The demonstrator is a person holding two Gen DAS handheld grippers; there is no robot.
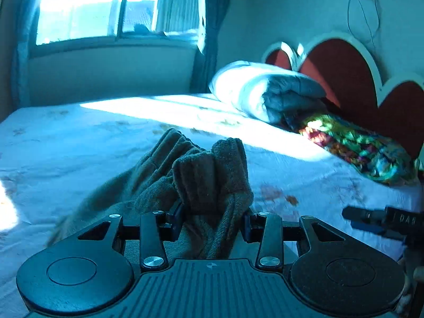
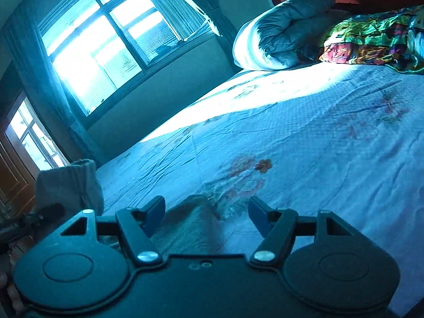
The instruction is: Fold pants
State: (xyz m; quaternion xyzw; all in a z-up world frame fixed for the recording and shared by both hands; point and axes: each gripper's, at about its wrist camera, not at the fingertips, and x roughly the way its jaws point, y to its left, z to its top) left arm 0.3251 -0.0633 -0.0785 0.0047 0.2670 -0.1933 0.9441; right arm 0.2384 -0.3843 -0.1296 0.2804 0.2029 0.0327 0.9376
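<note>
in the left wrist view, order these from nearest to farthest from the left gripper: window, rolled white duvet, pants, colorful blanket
1. pants: bunched between the fingers of the left gripper, centre.
2. colorful blanket: right, on the bed by the headboard.
3. rolled white duvet: right of centre, just behind the blanket.
4. window: upper left, on the far wall past the bed.

The pants are soft, fuzzy ribbed cloth, matt. The left gripper is matt black plastic with shiny metal screws. The bedsheet is thin wrinkled cloth with a fine woven texture.
</note>
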